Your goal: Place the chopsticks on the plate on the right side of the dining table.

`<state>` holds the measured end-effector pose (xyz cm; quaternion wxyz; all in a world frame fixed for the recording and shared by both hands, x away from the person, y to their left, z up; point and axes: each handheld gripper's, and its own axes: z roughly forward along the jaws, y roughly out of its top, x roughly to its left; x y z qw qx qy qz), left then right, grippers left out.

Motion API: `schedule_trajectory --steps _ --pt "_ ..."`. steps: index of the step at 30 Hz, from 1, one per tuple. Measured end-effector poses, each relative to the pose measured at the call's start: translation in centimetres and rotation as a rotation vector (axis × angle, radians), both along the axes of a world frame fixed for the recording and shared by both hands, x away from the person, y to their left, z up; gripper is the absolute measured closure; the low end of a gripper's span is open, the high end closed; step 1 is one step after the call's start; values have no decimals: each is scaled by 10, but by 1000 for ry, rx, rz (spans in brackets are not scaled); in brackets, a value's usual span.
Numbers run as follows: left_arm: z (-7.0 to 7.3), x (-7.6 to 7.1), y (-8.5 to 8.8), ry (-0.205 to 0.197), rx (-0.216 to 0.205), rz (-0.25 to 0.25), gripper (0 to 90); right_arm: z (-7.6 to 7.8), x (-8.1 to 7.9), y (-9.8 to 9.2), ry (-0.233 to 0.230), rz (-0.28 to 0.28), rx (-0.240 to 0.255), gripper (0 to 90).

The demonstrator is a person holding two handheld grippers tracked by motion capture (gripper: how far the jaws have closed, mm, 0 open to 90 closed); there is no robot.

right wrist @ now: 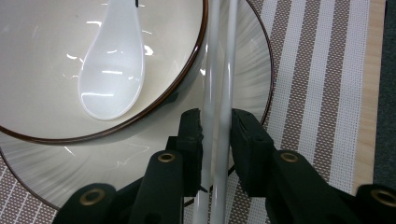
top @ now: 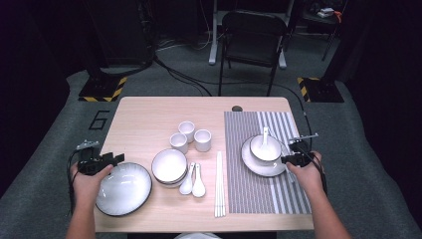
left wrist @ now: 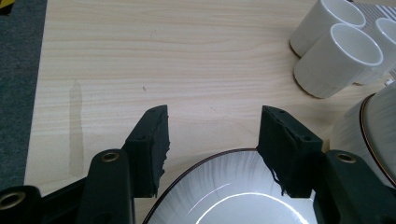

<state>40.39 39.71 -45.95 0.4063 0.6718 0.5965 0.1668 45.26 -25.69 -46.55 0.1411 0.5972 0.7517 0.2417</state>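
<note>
My right tongs [right wrist: 216,135] pinch a pair of white chopsticks [right wrist: 219,70]; their long axis runs straight ahead over the plate [right wrist: 254,65] rim, beside the bowl [right wrist: 177,93] holding a spoon [right wrist: 114,70]. Left tongs [left wrist: 212,140] stand spread over the far-left plate [left wrist: 233,191].

2 white chopsticks [right wrist: 217,93] lay side by side across the plate's [right wrist: 116,158] rim, beside the bowl [right wrist: 46,56].
</note>
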Motion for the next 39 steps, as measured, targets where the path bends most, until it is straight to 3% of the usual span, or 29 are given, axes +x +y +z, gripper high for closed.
schedule_trajectory --steps 16,28,33,38,39 --pt "0 0 1 2 -3 3 433 -1 1 2 2 20 -2 769" --pt "0 0 1 0 3 -3 434 3 -1 2 -1 9 12 719" --pt "1 -1 1 -2 -2 -1 434 9 -4 2 -5 22 -5 711" --pt "1 -1 1 -8 7 3 434 13 -6 1 -13 22 -12 712" --pt "1 0 1 -9 24 -9 439 13 -7 0 -13 26 -15 713"
